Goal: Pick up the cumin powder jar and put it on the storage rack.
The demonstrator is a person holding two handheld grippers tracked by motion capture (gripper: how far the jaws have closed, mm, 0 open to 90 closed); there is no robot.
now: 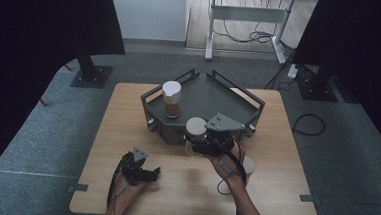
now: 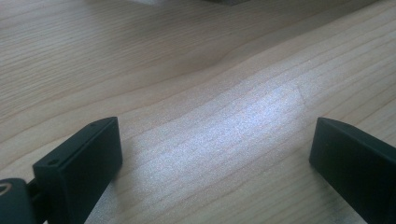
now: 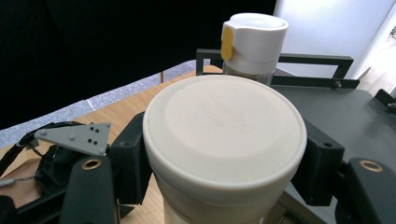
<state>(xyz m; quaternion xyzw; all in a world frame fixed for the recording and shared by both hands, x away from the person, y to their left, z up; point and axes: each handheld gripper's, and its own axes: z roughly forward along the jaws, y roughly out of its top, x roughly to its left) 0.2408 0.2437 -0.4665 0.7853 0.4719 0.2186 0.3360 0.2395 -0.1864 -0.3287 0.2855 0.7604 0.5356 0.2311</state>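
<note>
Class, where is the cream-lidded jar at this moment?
The cream-lidded jar sits clamped in the right claw, at the grey tray's near edge in the high view, in front of the white-capped bottle.

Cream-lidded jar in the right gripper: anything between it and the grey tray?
Only the tray's own near wall and raised rail. The jar, clamped in the right gripper, sits at that near edge. Past it the tray floor is bare; the white-capped jar stands at the far left, off the path.

My two black handheld grippers, left gripper [image 1: 155,173] with blocky matte pads [image 2: 88,154], right gripper [image 1: 190,146] with brass-ringed screw holes, grey three-cornered plates dotted with holes, thin black cables trailing, forearms bare.
</note>
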